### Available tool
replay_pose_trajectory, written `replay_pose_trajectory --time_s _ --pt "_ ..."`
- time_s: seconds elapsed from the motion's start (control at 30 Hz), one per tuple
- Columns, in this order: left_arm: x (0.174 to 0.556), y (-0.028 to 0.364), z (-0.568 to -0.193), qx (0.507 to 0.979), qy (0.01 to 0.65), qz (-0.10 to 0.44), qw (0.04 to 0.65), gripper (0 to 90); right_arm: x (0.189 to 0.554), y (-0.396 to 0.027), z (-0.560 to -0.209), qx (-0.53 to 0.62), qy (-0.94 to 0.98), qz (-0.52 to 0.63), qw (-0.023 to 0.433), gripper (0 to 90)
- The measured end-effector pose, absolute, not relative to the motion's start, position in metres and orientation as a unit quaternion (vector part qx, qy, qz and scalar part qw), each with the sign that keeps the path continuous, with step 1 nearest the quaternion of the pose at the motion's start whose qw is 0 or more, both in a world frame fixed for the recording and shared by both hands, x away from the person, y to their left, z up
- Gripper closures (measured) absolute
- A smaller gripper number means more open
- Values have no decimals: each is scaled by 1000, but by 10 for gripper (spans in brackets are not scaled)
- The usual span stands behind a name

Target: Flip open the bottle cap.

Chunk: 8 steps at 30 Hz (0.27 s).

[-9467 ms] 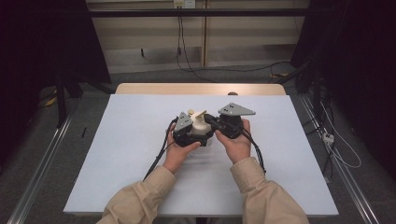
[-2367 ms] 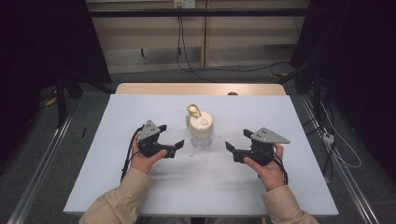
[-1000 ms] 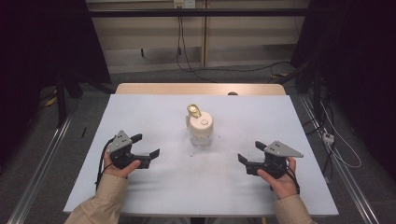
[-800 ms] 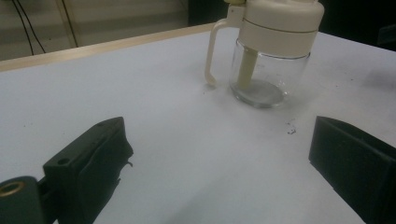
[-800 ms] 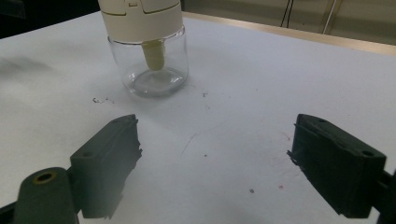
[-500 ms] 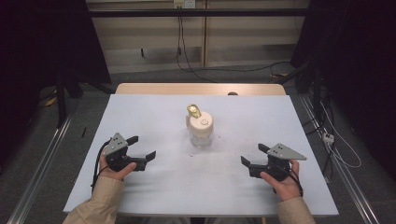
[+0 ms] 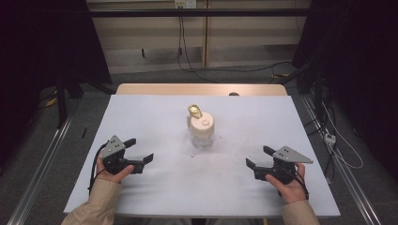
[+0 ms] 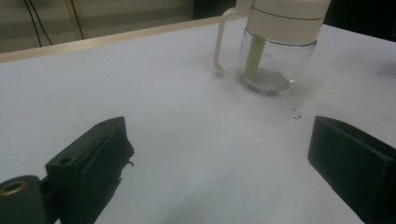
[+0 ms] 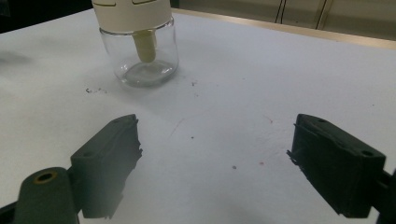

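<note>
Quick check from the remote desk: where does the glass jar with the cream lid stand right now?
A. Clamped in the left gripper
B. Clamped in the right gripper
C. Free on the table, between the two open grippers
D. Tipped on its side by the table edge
C: the jar stands upright on the table, apart from the open left gripper and the open right gripper.

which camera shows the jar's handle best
The left gripper view: the jar stands close, and its handle shows side-on, clear of the glass. The high view shows the jar whole but small, the handle unclear. The right gripper view shows the glass body.
</note>
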<state>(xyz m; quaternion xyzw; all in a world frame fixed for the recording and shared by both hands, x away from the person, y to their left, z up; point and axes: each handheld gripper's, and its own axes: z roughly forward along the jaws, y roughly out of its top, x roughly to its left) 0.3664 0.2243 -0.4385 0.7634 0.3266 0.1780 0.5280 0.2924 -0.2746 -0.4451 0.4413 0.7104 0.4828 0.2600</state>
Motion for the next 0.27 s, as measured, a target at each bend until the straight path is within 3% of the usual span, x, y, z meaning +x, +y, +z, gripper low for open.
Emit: replay_pose_trajectory --time_s 0.27 --pt "366 226 -441 768 328 182 519 53 292 -276 -445 443 707 485 263 147"
